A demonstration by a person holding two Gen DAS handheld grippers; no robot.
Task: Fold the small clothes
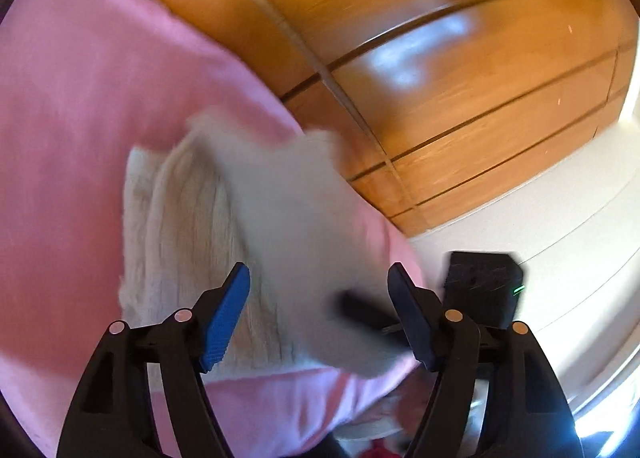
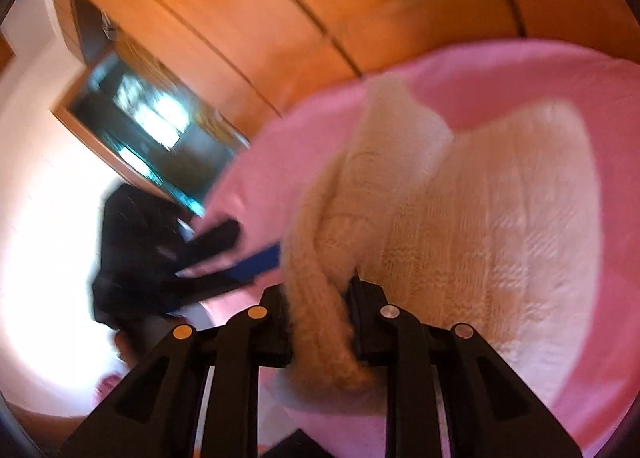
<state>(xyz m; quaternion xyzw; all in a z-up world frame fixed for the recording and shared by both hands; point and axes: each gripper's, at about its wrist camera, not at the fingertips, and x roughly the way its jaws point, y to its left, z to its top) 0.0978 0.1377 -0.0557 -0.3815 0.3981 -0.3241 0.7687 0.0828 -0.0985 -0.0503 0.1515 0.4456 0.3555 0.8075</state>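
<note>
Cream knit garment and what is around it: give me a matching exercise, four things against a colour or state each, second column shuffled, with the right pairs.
Things:
1. cream knit garment
2. pink cover
3. left tool
4. right tool

Colour or state:
A. shut on a bunch of the knit
B. open, nothing pressed between its pads
C. lying partly folded
D. spread beneath the knit

Pairs: 1-C, 2-D, 3-B, 4-A
</note>
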